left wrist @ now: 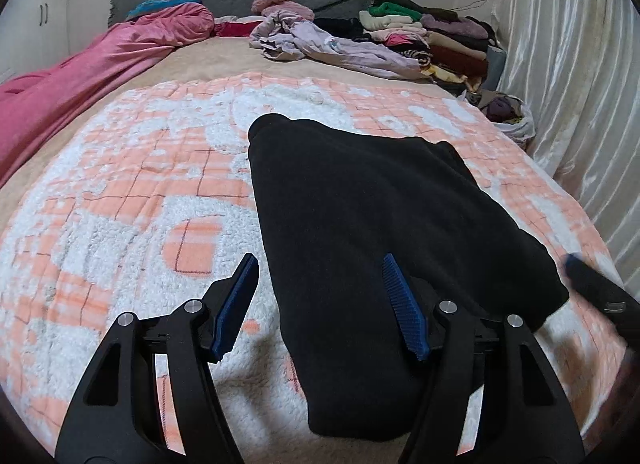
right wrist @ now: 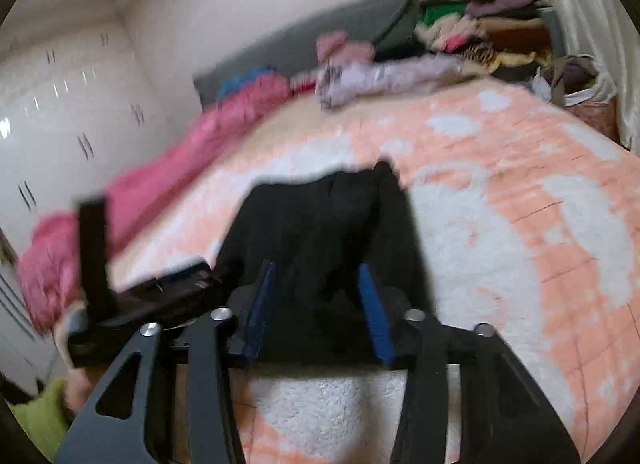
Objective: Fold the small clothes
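The left gripper [left wrist: 320, 304] had its blue ribbed fingers [left wrist: 404, 308] spread about halfway, gripping nothing; the left-hand edge of the black fleece garment [left wrist: 380, 232] lay in the gap between them, low in the centre of the left wrist view, and neither pad pressed on it. The right gripper [right wrist: 316, 312] stood with its jaws only a little apart, the near end of the same dark cloth between its blue pads [right wrist: 374, 316] in the lower middle of its blurred view; the pads did not seem to be pinching it.

The garment lay on the peach-and-white fluffy blanket [left wrist: 120, 191], already doubled into a long thick slab, so I judged at least one fold made. A further fold to shorten it looked still to come. In the upper right of the frame a stack of folded clothes [left wrist: 420, 31] sat beside a crumpled lilac garment [left wrist: 336, 43], which I took to be waiting its turn.
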`<state>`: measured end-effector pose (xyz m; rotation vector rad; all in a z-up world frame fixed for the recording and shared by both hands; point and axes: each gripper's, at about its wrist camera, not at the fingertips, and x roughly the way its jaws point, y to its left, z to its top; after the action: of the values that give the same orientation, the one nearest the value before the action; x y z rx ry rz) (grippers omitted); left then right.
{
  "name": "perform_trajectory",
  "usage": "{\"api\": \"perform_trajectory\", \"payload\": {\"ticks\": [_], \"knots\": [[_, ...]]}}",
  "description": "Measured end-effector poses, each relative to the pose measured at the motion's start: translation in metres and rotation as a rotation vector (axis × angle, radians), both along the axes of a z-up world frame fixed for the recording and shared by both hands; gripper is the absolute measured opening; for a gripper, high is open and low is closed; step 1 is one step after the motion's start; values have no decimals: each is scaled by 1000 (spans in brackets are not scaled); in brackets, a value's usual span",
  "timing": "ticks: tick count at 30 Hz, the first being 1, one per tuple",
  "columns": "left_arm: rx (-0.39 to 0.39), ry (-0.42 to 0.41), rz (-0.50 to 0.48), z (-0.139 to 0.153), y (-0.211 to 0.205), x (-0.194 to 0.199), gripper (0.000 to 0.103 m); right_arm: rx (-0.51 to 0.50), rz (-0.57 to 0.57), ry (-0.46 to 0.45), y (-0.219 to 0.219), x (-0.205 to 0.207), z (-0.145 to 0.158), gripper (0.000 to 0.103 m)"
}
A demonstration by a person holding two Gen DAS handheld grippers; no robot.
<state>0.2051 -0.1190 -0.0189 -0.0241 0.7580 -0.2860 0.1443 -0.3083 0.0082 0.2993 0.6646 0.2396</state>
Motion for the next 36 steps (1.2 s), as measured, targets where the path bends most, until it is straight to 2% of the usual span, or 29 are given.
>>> {"api": "perform_trajectory", "payload": {"ticks": [1, 3, 6, 8, 10, 12, 14, 16, 22, 26, 27, 28, 30, 33, 36], "knots": [[-1, 1, -8, -1, 1, -1, 58, -33, -21, 31, 0, 9, -8, 17], [-9, 6, -25, -2, 2, -3, 61, -62, -86, 79, -8, 20, -22, 17], [-31, 16, -47, -4, 5, -4, 66, -43, -105, 120, -17, 27, -36, 16], [-32, 8, -53, -5, 6, -5, 66, -75, -88, 110, -13, 25, -25, 19], [-48, 7, -66, -5, 10, -5, 66, -59, -77, 60, -12, 24, -5, 23], [-66, 12, -84, -6, 13, -5, 66, -58, -59, 24, -11, 32, 14, 34], [-74, 8, -93, -6, 15, -6, 67, -70, -39, 28, -8, 46, 23, 35], [-73, 2, -104, -7, 16, -8, 67, -76, -26, 71, -7, 70, 23, 35], [-70, -12, -119, -5, 16, -12, 67, 30, -39, 281, -17, 128, -8, 35], [-72, -13, -127, -6, 15, -12, 67, 100, -30, 330, -22, 140, -25, 36], [-74, -12, -128, -6, 15, -12, 67, 113, -25, 332, -21, 142, -27, 30], [-75, -12, -130, -6, 15, -12, 67, 118, -11, 329, -20, 142, -28, 29], [-75, -14, -129, -5, 15, -12, 68, 105, 9, 304, -17, 140, -24, 14], [-79, -12, -130, -5, 16, -13, 69, 106, 22, 221, -19, 130, -12, 9], [-81, -13, -131, -5, 16, -13, 70, 66, 22, 120, -20, 119, 7, 6]]}}
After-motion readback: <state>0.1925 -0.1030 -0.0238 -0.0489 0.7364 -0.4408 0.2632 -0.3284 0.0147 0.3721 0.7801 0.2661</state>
